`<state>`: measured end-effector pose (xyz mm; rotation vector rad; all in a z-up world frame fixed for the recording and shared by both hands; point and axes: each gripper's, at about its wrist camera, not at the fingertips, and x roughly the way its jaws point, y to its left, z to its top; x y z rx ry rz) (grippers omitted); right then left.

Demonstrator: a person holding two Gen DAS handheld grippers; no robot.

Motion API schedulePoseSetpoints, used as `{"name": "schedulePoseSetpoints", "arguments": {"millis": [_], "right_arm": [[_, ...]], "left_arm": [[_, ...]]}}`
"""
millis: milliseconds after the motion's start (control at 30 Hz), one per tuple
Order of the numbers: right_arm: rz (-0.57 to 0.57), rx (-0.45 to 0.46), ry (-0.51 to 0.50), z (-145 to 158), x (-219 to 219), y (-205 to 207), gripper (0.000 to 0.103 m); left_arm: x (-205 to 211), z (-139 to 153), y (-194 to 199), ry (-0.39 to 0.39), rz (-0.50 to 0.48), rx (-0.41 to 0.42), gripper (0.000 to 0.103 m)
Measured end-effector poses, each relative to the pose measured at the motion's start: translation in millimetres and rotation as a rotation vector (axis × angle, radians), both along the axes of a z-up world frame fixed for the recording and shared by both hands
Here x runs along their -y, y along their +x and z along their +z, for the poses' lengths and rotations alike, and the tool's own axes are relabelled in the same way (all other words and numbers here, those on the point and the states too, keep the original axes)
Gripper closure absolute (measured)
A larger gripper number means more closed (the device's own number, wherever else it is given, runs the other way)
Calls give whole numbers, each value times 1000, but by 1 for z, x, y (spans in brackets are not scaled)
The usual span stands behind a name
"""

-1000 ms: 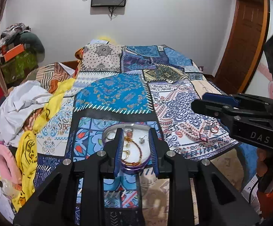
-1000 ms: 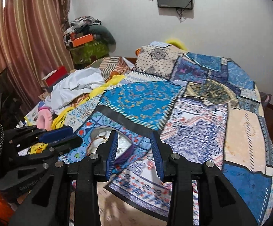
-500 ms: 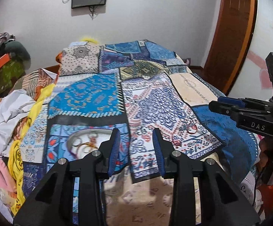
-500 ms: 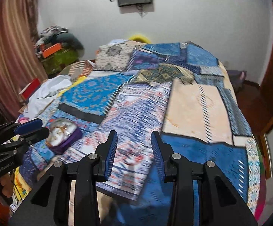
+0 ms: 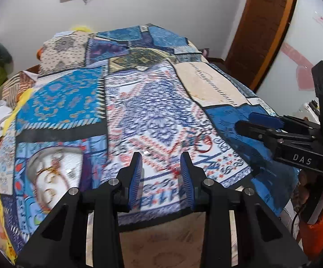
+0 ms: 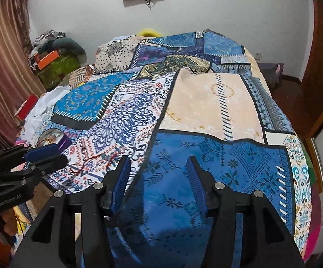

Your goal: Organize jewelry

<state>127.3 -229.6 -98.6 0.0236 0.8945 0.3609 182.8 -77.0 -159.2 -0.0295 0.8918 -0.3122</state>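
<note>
Both grippers have swung right, away from the tray. The left gripper [image 5: 161, 174], jaws spread and empty, now hovers over the patchwork quilt [image 5: 157, 120], near a red thread bracelet [image 5: 200, 144]. The right gripper [image 6: 158, 178] is also spread and empty. The shallow round tray [image 5: 56, 167] of gold jewelry sits far left, so a pickup probably comes next.
</note>
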Motion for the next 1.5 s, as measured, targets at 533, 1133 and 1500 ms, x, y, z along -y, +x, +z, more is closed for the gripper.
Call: {"name": "schedulePoseSetpoints", "arguments": {"millis": [533,1133,1500], "right_arm": [[-2,-31,41,-9,17,9,55],[57,-5,21,3,-16,8,55],[200,14,-49,0,-87,15,55]], "left_arm": [[44,-26,35,4,-66,-36,69],[-6,5,8,-51,31,56,96],[-82,32,-13,-53,185,146,96]]}}
